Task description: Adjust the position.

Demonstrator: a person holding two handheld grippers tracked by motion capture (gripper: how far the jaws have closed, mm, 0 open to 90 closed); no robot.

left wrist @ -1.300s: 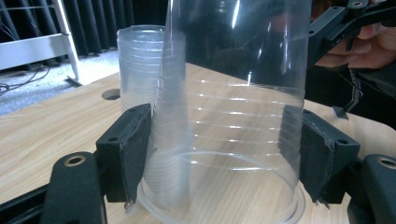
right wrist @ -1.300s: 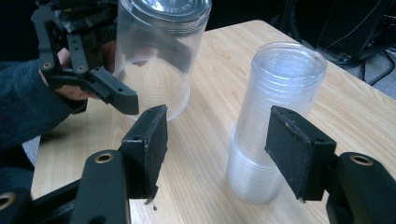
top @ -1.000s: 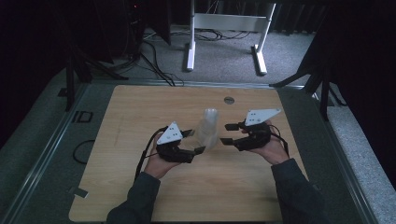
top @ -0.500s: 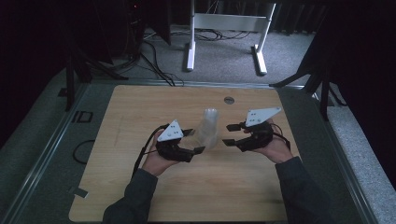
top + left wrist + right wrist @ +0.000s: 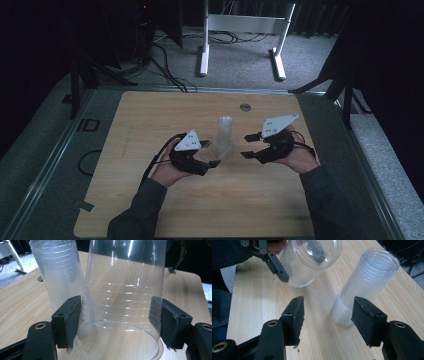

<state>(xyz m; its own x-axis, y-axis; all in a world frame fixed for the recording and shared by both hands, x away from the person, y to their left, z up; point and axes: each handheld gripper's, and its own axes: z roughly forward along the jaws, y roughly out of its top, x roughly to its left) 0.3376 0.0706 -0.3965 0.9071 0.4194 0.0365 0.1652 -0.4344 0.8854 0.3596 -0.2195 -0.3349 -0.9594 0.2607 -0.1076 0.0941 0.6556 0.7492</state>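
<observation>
Where the left claw stands: the left claw (image 5: 210,154) is low over the pale wooden worktop (image 5: 150,130), left of centre, pointing to the right across it.
Left claw, state: it pinches the single cup, one black pad against each side of the wall just above the rim, as the left gripper view shows (image 5: 120,325).
Single cup: a clear, thin-walled plastic cup with faint rings round it (image 5: 122,290) sits in that claw, leaning, its lipped open rim nearest the left hand. Its long axis runs up and away toward the middle of the worktop. In the right gripper view one round end faces the camera (image 5: 309,260), and a dark pad shows through the wall.
Stack: a tall, cloudy stack of nested clear plastic cups (image 5: 226,125) stands on the worktop just beside the held cup, on its far side, between the two claws. Whether cup and stack touch I cannot tell.
Right claw, state: the right claw (image 5: 246,145) has its pads spread with nothing between them, and bare wood shows in the gap (image 5: 327,317).
Relation that matters: from the right claw the stack (image 5: 362,287) lies ahead and toward its right-hand pad, upright, with its long axis crossing the claw's line of reach. The left claw is nearer the stack but occupied. The right is free, near, and not yet around it.
Likely call: to steady the stack, the right claw would need to shift sideways until the stack stands between the pads.
</observation>
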